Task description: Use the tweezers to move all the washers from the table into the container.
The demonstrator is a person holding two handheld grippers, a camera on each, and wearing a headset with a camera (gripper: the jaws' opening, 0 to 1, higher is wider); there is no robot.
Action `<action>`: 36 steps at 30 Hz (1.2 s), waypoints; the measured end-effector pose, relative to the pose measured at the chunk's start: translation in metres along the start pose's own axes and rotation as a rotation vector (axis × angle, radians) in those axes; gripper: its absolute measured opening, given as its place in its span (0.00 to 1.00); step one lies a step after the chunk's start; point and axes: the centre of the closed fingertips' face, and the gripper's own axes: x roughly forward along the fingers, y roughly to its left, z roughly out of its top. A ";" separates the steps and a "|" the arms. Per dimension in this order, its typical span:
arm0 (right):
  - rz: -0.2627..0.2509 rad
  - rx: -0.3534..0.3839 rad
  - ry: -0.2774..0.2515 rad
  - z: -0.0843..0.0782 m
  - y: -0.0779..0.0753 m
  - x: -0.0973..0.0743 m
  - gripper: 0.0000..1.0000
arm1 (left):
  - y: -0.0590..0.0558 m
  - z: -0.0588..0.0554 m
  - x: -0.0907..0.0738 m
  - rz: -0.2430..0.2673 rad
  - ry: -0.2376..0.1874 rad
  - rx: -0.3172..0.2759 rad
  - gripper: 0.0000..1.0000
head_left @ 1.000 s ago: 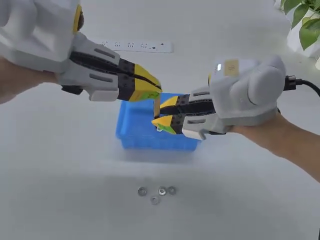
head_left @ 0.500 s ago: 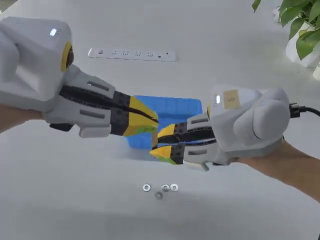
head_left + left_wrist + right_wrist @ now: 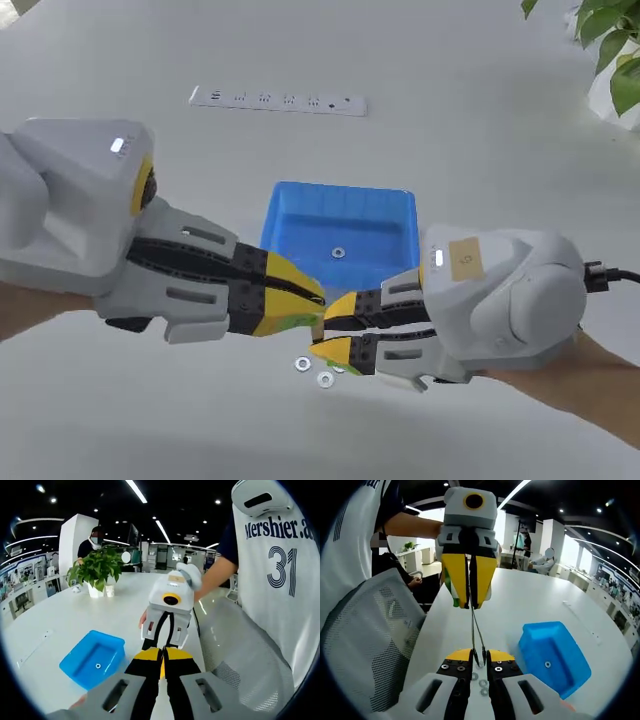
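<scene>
Wide white desk (image 3: 480, 130), and both grippers meet tip to tip low over it. The left gripper (image 3: 319, 298) is clamped tight on the top end of the tweezers (image 3: 476, 630). The right gripper (image 3: 322, 327) faces it, jaws drawn narrow around the two tweezer legs near their points. The blue container (image 3: 372, 222) sits just beyond the gripper tips, with one washer (image 3: 338, 252) lying on its floor. A small cluster of loose washers (image 3: 325, 379) lies on the desk right under the right gripper's jaws, just below the tweezer points.
</scene>
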 end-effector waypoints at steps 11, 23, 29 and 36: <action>0.011 0.031 0.010 -0.012 0.011 0.002 0.11 | -0.005 -0.010 0.006 0.001 0.004 -0.028 0.06; 0.011 0.058 0.023 -0.022 0.013 0.005 0.11 | -0.005 -0.019 0.011 0.000 0.011 -0.047 0.06; 0.014 0.069 0.031 -0.026 0.013 0.008 0.11 | -0.003 -0.023 0.012 -0.001 0.016 -0.055 0.06; 0.019 0.077 0.036 -0.030 0.014 0.010 0.11 | -0.002 -0.028 0.015 -0.007 0.026 -0.059 0.06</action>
